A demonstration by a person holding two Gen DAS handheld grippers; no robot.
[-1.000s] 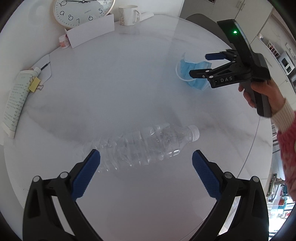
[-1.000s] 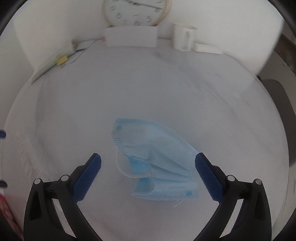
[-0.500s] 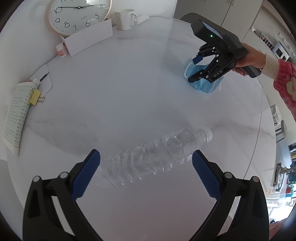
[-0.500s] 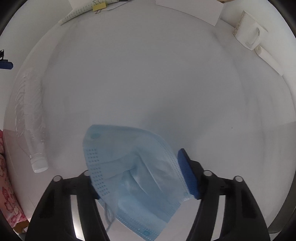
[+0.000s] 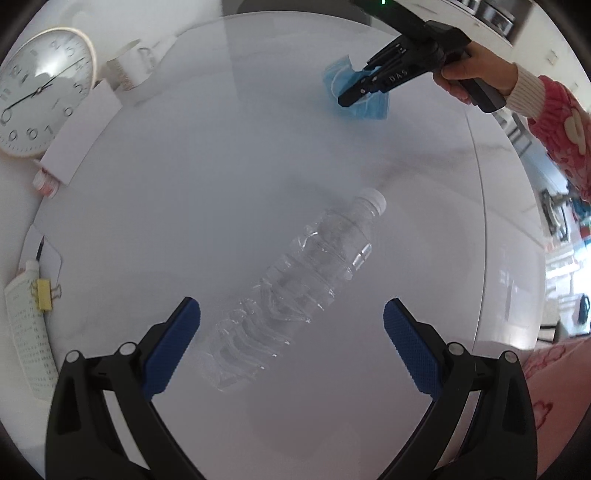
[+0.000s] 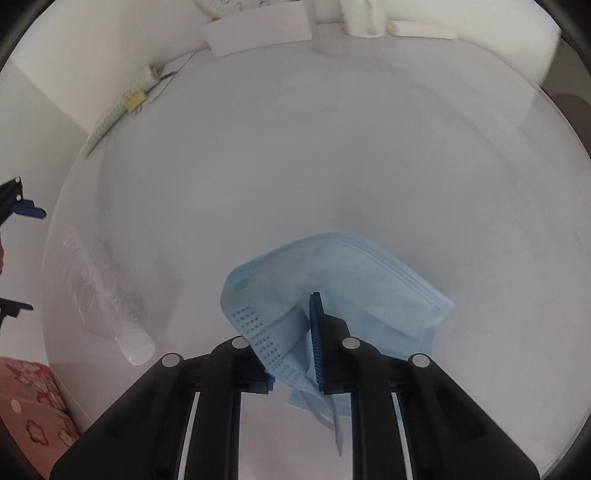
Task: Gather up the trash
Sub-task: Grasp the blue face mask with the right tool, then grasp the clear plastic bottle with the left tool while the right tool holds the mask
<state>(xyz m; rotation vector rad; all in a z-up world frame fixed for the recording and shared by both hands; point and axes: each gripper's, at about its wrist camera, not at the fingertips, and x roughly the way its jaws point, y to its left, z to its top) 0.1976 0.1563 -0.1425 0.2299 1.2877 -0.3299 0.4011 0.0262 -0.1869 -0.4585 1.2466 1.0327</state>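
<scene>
Right gripper [image 6: 295, 354], open a second ago, now pinches the face mask [image 6: 332, 280], seemingly lifted; left gripper [image 5: 291, 321] stays open around the bottle [image 5: 295, 284].

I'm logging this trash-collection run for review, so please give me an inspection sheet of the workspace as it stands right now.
Surface: round white marble-look table, glossy.
Job's things: blue face mask pinched in the right gripper; crushed clear plastic bottle lying on its side, white cap on.
Clutter: wall clock leaning at the back, white card, mug, small pink-and-white container, clipped papers with yellow binder clip, pen.
Grippers: left gripper open, straddling the bottle's base end; right gripper shut on the mask.
Cables: nothing seen.
Surroundings: cabinets behind; pink floral sleeve.
</scene>
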